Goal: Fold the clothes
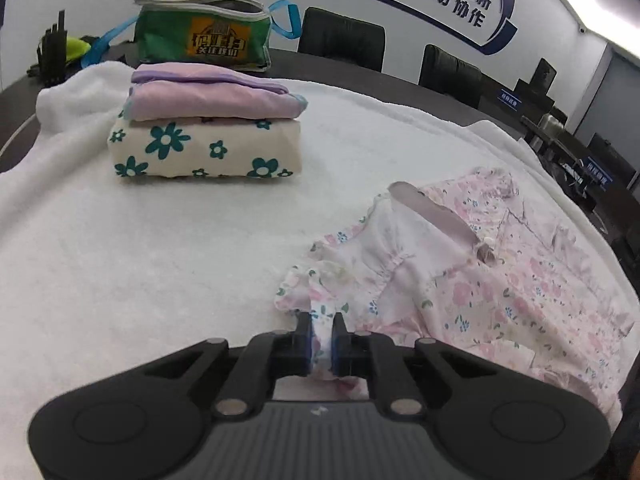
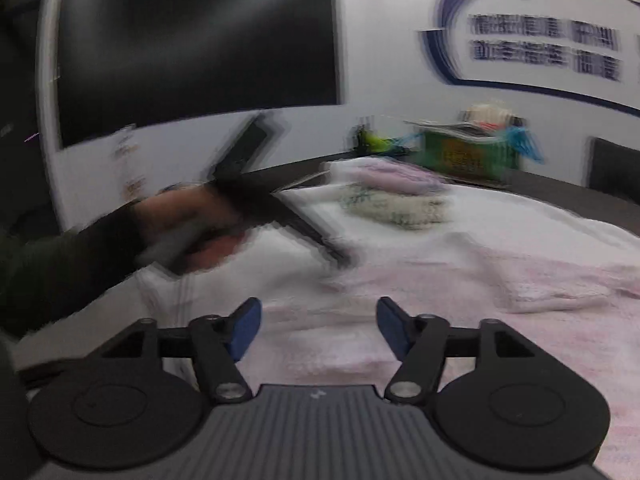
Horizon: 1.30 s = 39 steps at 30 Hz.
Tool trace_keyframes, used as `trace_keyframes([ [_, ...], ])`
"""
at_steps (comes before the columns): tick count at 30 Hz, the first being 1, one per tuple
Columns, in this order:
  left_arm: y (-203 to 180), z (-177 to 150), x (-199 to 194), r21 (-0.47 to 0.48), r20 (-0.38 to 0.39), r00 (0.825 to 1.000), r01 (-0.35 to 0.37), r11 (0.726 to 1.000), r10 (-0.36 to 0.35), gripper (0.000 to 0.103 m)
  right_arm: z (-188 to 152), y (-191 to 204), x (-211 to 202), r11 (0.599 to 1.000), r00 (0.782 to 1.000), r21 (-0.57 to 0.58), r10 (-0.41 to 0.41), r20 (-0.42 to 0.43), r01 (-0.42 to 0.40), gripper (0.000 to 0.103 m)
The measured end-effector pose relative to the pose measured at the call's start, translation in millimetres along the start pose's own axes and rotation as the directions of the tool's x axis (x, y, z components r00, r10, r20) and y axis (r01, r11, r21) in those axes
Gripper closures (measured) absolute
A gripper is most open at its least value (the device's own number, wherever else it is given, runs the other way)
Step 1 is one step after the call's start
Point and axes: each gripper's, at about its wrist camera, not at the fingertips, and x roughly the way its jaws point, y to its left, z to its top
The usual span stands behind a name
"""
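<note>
My left claw (image 1: 323,334) is pinched on a ruffled edge of the pink floral dress (image 1: 472,280), the fabric bunched between the two pads at the near left corner of the garment. The dress lies spread on the white blanket (image 1: 160,260) that covers the surface, reaching from my claw toward the right; its collar and a small button show near the middle, and a pale inner lining is turned up there. Well apart from it, farther back on the left, sits a stack of folded clothes: a lilac piece (image 1: 208,96) on top of a cream one with teal flowers (image 1: 204,148). Behind the stack stands a green bag (image 1: 204,38) with blue straps, something pale poking out of its top. Dark chairs (image 1: 342,38) line the far edge of the surface under a wall with blue lettering. My right claw (image 2: 318,328) is spread wide with nothing between its blue pads, hanging over pink fabric (image 2: 440,340) on the blanket. That view is heavily smeared; in it my left hand (image 2: 192,220), in a dark sleeve, grips the other tool at the left, and the stack and bag appear blurred farther back, below a large dark screen (image 2: 196,48)
</note>
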Motion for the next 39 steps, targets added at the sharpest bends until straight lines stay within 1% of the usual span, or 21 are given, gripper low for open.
trace_keyframes([
  [1, 0.7, 2.3, -2.4, 0.008, 0.005, 1.000, -0.006, 1.000, 0.006, 0.097, -3.4, 11.1, 11.7, 1.000, 0.999, -0.029, -0.006, -0.032, 0.005, 0.037],
  [2, 0.6, 5.1, -5.3, 0.021, 0.011, 1.000, -0.014, 1.000, 0.014, 0.097, -6.9, 22.3, 23.3, 0.998, 0.998, -0.058, -0.012, -0.064, 0.009, 0.053],
  [3, 0.9, 8.2, -10.2, 0.033, 0.018, 1.000, -0.024, 0.999, 0.024, 0.097, -9.4, 29.0, 34.7, 0.997, 0.995, -0.074, -0.027, -0.091, 0.020, 0.073],
  [4, 4.1, 13.2, -16.2, 0.044, 0.028, 0.999, -0.034, 0.998, 0.032, 0.098, -7.7, 28.0, 43.7, 1.000, 0.994, -0.025, -0.021, -0.110, 0.018, 0.102],
  [5, 8.2, 18.8, -22.3, 0.056, 0.038, 0.998, -0.042, 0.998, 0.040, 0.098, -5.3, 25.7, 52.2, 0.999, 0.992, 0.035, -0.009, -0.128, 0.014, 0.103],
  [11, 40.8, 51.5, -56.8, 0.116, 0.103, 0.989, -0.119, 0.986, 0.107, 0.098, 34.5, 52.6, 89.4, 0.990, 0.996, 0.126, 0.064, -0.057, -0.057, 0.103],
  [14, 65.3, 51.0, -76.8, 0.105, 0.173, 0.971, -0.183, 0.977, 0.164, 0.089, 51.2, 74.9, 117.5, 0.985, 0.995, 0.147, 0.097, -0.034, -0.091, 0.103],
  [16, 82.7, 37.2, -98.1, 0.048, 0.235, 0.951, -0.216, 0.975, 0.199, 0.048, 56.4, 89.7, 136.6, 0.983, 0.994, 0.160, 0.102, -0.038, -0.094, 0.099],
  [18, 91.5, 15.8, -121.9, -0.023, 0.293, 0.924, -0.251, 0.968, 0.247, 0.041, 56.0, 96.1, 138.5, 0.986, 0.994, 0.148, 0.090, -0.057, -0.081, 0.081],
  [19, 90.0, 3.3, -133.6, -0.034, 0.321, 0.916, -0.241, 0.970, 0.239, 0.041, 55.8, 93.6, 132.7, 0.987, 0.995, 0.145, 0.081, -0.065, -0.071, 0.055],
  [20, 82.4, -8.5, -143.4, -0.034, 0.342, 0.915, -0.215, 0.976, 0.213, 0.041, 53.8, 88.9, 119.8, 0.987, 0.996, 0.143, 0.076, -0.051, -0.068, 0.044],
  [22, 63.5, -31.6, -161.7, -0.030, 0.380, 0.912, -0.155, 0.987, 0.154, 0.040, 44.4, 64.6, 75.3, 0.987, 0.998, 0.149, 0.060, -0.001, -0.059, 0.043],
  [24, 39.7, -52.6, -176.2, -0.003, 0.411, 0.909, -0.080, 0.997, 0.074, 0.039, 29.9, 36.0, 22.4, 0.979, 0.996, 0.189, -0.082, 0.027, 0.076, 0.042],
  [26, 2.7, -69.9, -171.9, 0.084, 0.394, 0.915, 0.055, 0.995, -0.084, 0.034, 14.9, 7.2, -31.1, 0.948, 0.971, 0.234, -0.234, 0.047, 0.217, 0.032],
  [27, -17.0, -78.2, -163.5, 0.131, 0.361, 0.918, 0.126, 0.983, -0.165, 0.031, 3.9, -10.4, -52.8, 0.907, 0.941, 0.273, -0.339, 0.023, 0.320, 0.032],
  [29, -59.5, -94.1, -135.9, 0.224, 0.256, 0.924, 0.228, 0.948, -0.283, 0.031, -20.3, -44.9, -88.7, 0.788, 0.850, 0.347, -0.524, -0.053, 0.508, 0.033],
  [33, -122.4, -120.3, -80.5, 0.310, 0.069, 0.953, 0.260, 0.915, -0.294, 0.034, -66.7, -91.1, -132.0, 0.562, 0.675, 0.413, -0.709, -0.206, 0.717, 0.033],
  [34, -132.3, -125.9, -72.5, 0.329, 0.044, 0.955, 0.262, 0.907, -0.292, 0.034, -73.9, -96.7, -138.1, 0.531, 0.656, 0.431, -0.722, -0.222, 0.730, 0.033],
  [36, -146.1, -136.4, -64.9, 0.386, 0.033, 0.960, 0.243, 0.890, -0.277, 0.034, -84.8, -103.6, -147.0, 0.511, 0.670, 0.491, -0.708, -0.225, 0.705, 0.033],
  [38, -153.2, -141.6, -62.1, 0.421, 0.060, 0.965, 0.207, 0.883, -0.255, 0.046, -93.0, -116.4, -145.7, 0.520, 0.712, 0.546, -0.665, -0.224, 0.657, 0.038],
  [39, -153.8, -141.0, -61.3, 0.424, 0.059, 0.969, 0.192, 0.885, -0.239, 0.082, -95.0, -116.5, -143.4, 0.524, 0.721, 0.553, -0.657, -0.220, 0.648, 0.044],
])
